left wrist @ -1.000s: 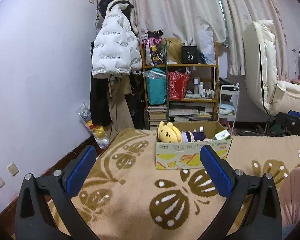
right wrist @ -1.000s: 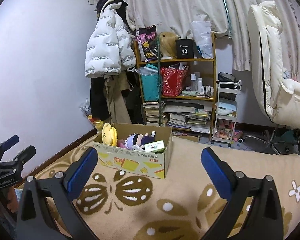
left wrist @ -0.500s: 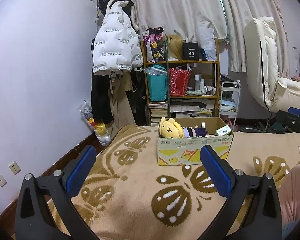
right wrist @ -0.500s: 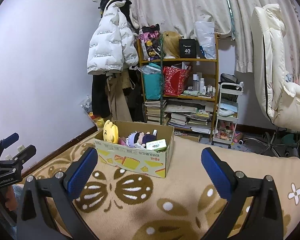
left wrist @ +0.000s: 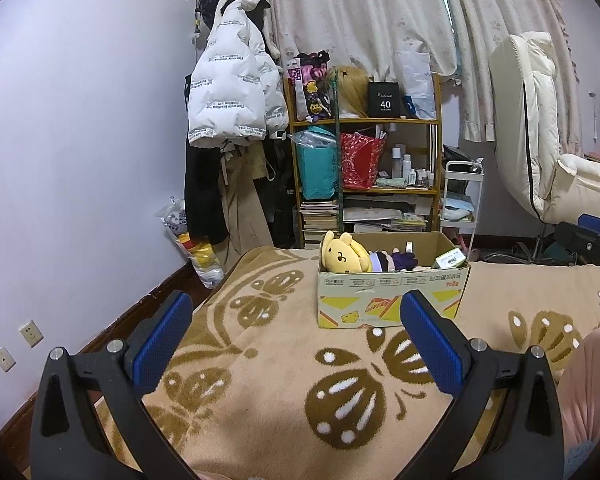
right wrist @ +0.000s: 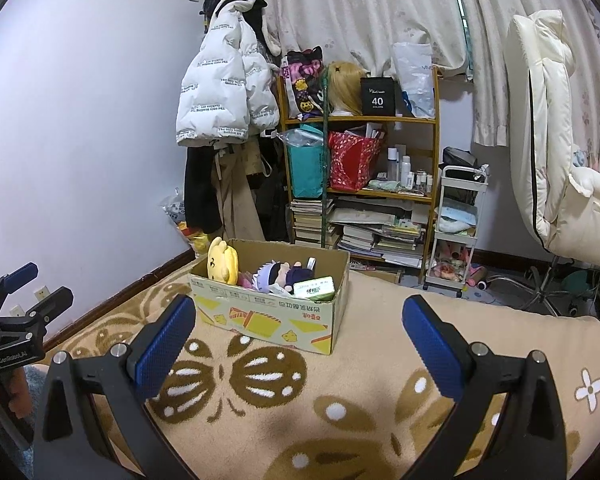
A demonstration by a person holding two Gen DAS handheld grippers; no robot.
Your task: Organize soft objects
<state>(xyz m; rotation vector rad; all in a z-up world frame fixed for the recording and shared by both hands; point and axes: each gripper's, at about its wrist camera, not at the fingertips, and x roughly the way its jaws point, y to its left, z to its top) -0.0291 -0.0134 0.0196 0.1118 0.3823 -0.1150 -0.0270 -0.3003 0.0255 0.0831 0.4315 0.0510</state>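
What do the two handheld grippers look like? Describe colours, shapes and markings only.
The left gripper and the right gripper match: black angular frames with triangular cutouts, silver round bolt heads, and two fingers faced with blue dimpled rectangular pads. Seen from the right wrist view, the left gripper's black body carries white lettering, roughly "GenRobot.AI". No cables or sleeves show.

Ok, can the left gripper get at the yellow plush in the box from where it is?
Probably yes. The left gripper is open and empty, the blanket ahead looks bare, and the yellow plush sticks above the cardboard box rim at its left end.
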